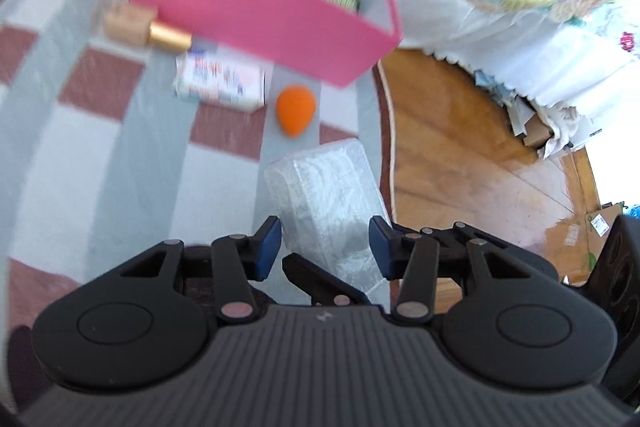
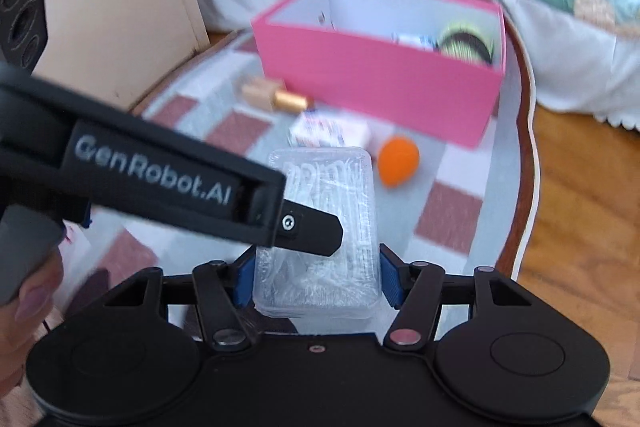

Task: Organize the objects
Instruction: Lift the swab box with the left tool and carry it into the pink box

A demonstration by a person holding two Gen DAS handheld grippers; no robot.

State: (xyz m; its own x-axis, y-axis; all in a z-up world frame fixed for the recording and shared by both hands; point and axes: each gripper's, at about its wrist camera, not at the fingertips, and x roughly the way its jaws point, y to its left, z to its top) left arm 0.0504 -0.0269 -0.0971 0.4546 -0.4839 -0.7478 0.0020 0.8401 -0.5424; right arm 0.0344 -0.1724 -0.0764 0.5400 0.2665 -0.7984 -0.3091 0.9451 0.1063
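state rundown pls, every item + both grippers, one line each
Clear plastic lidded box: clamped in the right gripper, off the cloth.
Left gripper: open, astride that box, pads clear.
Pink cardboard box: open-topped, upright, holding a green-and-black roll.
Gold-capped wooden bottle: lying down.
Orange egg-shaped sponge: on the cloth.
Small printed carton: lying flat.

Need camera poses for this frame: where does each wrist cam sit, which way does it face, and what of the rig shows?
Left wrist: mounted on the left tool, facing forward and down over the clear case toward the orange sponge and pink box; its own blue pads show.
Right wrist: mounted on the right tool, facing forward and down; its pads clamp the clear case, the left tool crosses in from the left, and a hand shows at the left edge.
Shared: clear case, orange sponge, pink box, left tool.
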